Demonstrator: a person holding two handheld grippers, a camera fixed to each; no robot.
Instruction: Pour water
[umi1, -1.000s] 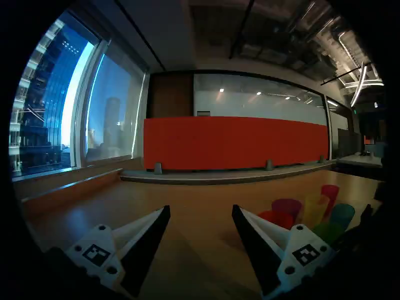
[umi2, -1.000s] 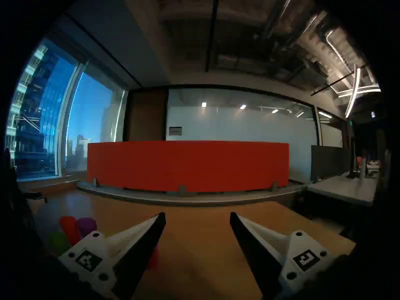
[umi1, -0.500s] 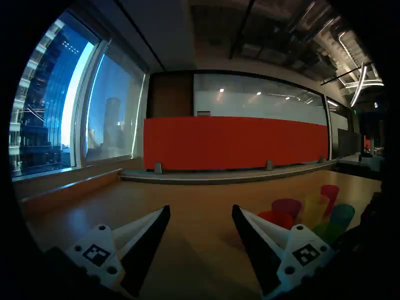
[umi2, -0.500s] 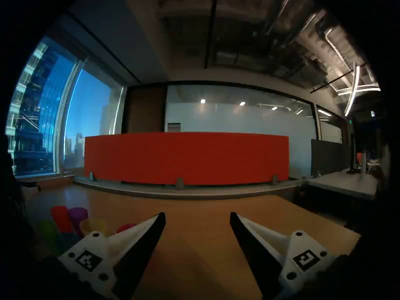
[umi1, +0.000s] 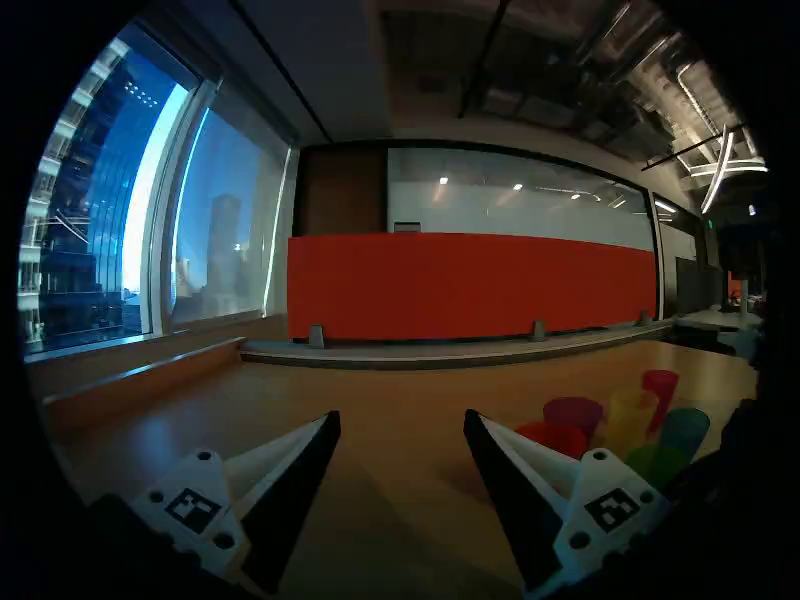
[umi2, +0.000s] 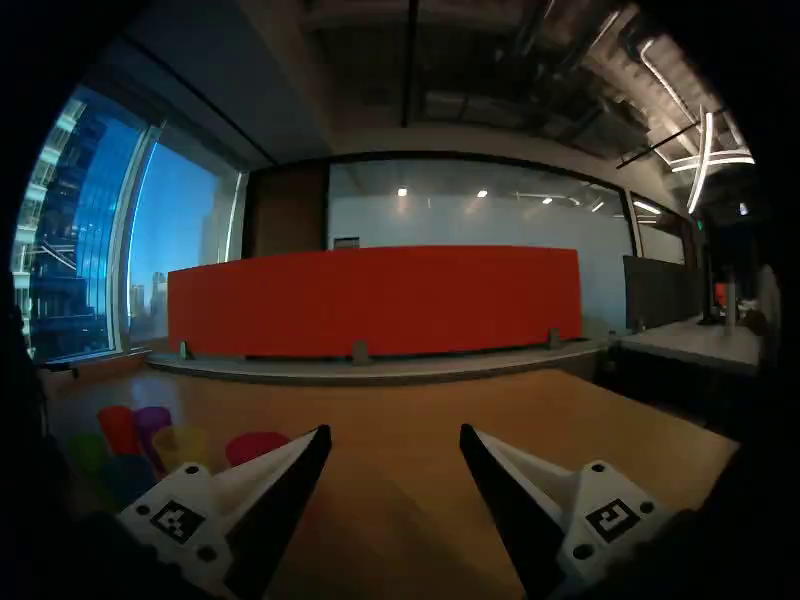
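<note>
My left claw (umi1: 401, 414) and right claw (umi2: 395, 429) both gape wide, gripping nothing, above the table (umi1: 400, 395); coloured cups (umi1: 630, 420) apparently stand near.

Office room fittings, dim interior, dusk light outside.

Wooden table (umi1: 400, 405), long, bare warm-toned top. Red partition panel (umi1: 470, 285), upright across the table's far edge, held in small grey feet (umi1: 316, 336). Glazed wall (umi1: 500, 205) behind the partition, reflecting small ceiling spots. Tall windows (umi1: 150, 230) to the left, blue sky and high-rise towers (umi1: 60, 250) beyond. Open ceiling with exposed ducts; crossed strip lights (umi1: 725, 165) at upper right. Second desk (umi2: 690, 345), pale-topped, off to the right.
</note>
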